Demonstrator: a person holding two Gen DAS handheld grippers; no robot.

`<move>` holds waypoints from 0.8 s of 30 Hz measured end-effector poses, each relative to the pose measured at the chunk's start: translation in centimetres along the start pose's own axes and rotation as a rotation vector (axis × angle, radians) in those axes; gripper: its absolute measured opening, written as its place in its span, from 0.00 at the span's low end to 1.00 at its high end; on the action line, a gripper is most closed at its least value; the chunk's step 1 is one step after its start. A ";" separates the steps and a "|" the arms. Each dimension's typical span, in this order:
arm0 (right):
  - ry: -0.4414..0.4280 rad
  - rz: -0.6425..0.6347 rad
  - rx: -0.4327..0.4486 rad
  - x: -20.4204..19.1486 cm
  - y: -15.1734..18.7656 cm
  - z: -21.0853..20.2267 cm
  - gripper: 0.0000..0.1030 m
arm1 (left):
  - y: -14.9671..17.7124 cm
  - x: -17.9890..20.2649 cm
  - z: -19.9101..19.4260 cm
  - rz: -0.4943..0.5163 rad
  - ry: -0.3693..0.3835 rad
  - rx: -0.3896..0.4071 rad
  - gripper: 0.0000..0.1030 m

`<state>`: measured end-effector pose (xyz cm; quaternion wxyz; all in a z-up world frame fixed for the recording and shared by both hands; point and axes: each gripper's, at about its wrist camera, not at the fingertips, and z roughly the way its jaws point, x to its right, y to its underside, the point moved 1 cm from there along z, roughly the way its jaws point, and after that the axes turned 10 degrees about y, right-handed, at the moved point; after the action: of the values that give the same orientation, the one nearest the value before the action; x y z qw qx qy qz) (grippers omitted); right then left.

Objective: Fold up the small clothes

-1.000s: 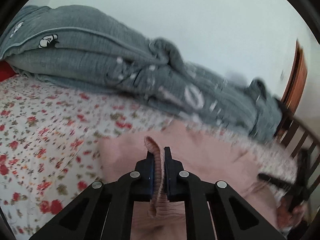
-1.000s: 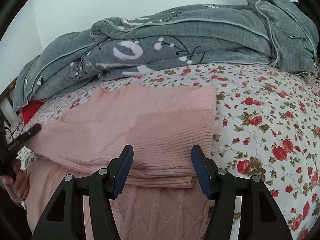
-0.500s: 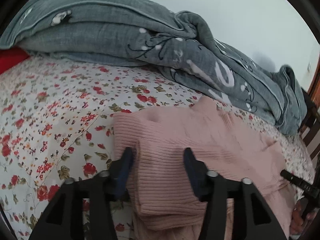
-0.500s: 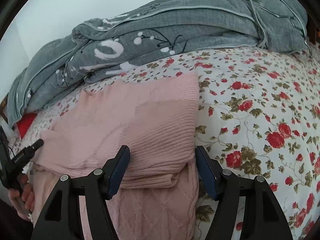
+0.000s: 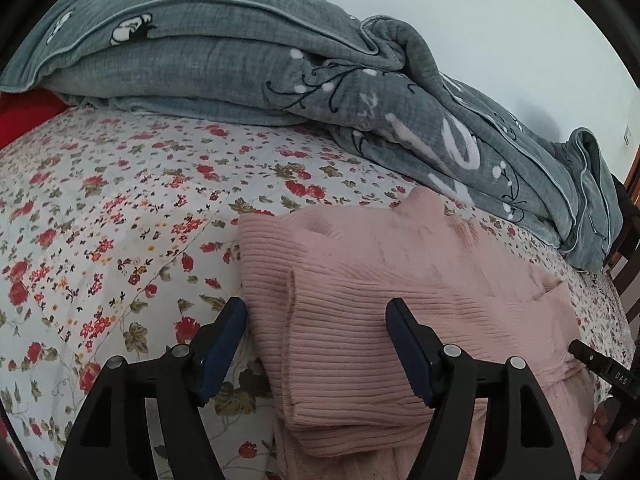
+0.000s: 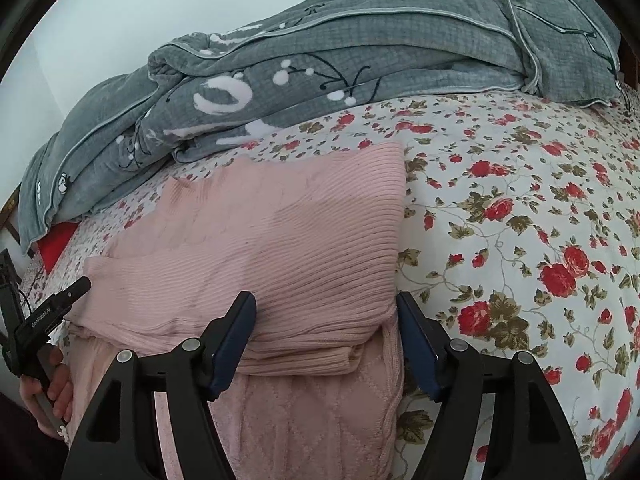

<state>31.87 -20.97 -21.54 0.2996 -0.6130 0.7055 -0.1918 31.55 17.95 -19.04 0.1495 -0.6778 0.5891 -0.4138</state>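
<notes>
A pink ribbed knit garment (image 5: 360, 280) lies folded on the flowered bed sheet (image 5: 100, 220), with its upper layer doubled over a pink cable-knit layer (image 6: 304, 412) at the near edge. My left gripper (image 5: 316, 316) is open and empty, its jaws either side of the garment's left folded edge. My right gripper (image 6: 326, 312) is open and empty, its jaws either side of the garment's right near corner (image 6: 360, 320). Each gripper shows at the edge of the other's view, held in a hand (image 6: 48, 380).
A bunched grey quilt (image 5: 280, 72) with white and black motifs lies along the back of the bed, also in the right wrist view (image 6: 320, 52). A red pillow (image 5: 24, 120) peeks from under it. A wooden bed frame (image 5: 628, 240) stands at the far right. The wall behind is pale.
My left gripper let go of the pink fabric it pinched, opened, and now sits over the folded edge. The right gripper stayed open and shifted slightly toward the garment's right corner.
</notes>
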 end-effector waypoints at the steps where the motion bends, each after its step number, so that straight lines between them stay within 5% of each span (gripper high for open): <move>1: 0.001 0.000 0.000 0.0 0.0 0.0 0.68 | 0.0 0.0 0.0 -0.003 0.001 -0.003 0.68; 24: 0.001 0.001 0.000 0.0 0.0 0.0 0.69 | 0.3 -0.1 0.3 -0.033 0.026 -0.019 0.72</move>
<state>31.84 -20.94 -21.57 0.2996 -0.6127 0.7057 -0.1919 31.58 17.84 -19.46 0.1287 -0.6833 0.5838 -0.4192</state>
